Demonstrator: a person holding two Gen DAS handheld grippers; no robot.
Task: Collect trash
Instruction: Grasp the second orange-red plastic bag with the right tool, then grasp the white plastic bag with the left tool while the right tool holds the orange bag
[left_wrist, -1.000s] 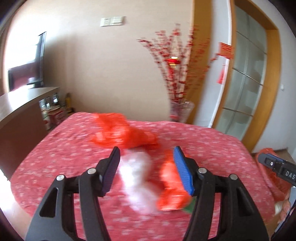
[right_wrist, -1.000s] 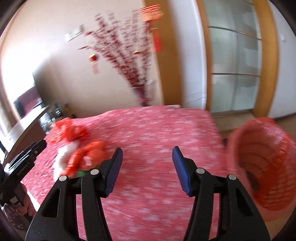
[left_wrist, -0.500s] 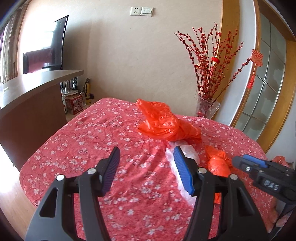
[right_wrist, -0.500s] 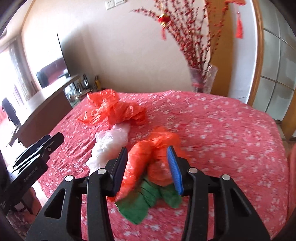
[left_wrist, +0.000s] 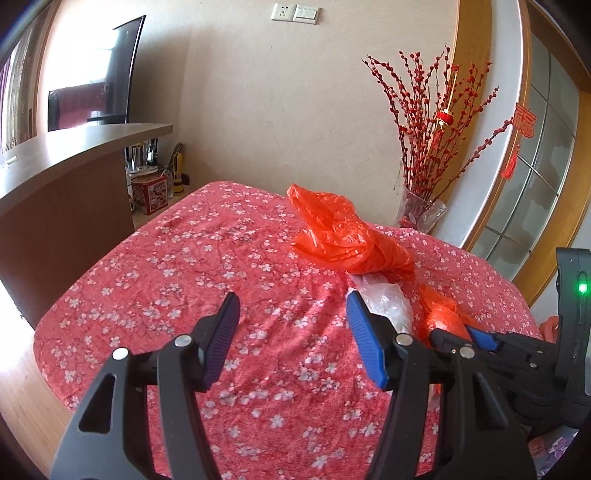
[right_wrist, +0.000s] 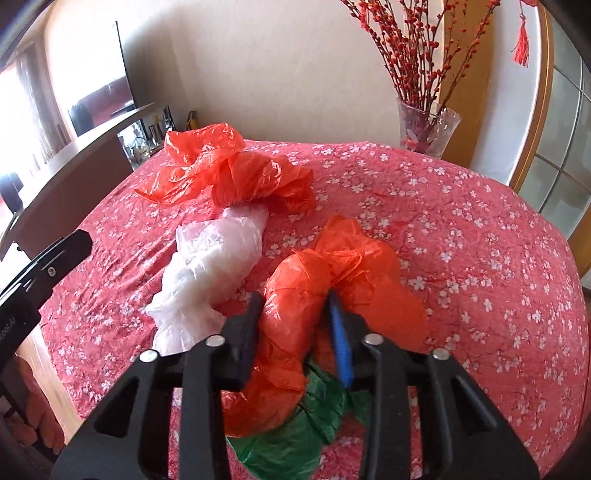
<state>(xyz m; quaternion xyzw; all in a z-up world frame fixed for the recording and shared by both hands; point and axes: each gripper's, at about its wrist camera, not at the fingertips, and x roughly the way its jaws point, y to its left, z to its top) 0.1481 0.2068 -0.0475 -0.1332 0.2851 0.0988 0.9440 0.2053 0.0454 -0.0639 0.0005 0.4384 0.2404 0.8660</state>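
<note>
Several crumpled plastic bags lie on a table with a red flowered cloth (left_wrist: 221, 258). My right gripper (right_wrist: 295, 314) is shut on a crumpled orange bag (right_wrist: 295, 295), with a green bag (right_wrist: 295, 435) under it. A white bag (right_wrist: 210, 266) lies to its left and another orange bag (right_wrist: 229, 170) lies behind. My left gripper (left_wrist: 291, 321) is open and empty above the cloth, left of the white bag (left_wrist: 388, 302). The far orange bag (left_wrist: 340, 232) shows beyond it. The right gripper (left_wrist: 465, 339) shows at the right of the left wrist view.
A glass vase of red branches (left_wrist: 421, 214) stands at the table's far right edge. A brown counter (left_wrist: 66, 177) with a TV runs along the left. A glass door with a wooden frame (left_wrist: 535, 184) is at the right. Clutter sits by the wall (left_wrist: 151, 192).
My right gripper has swung from the basket side to the bags and closed on the near orange bag. My left gripper has shifted left, away from the pile, and stays open.
</note>
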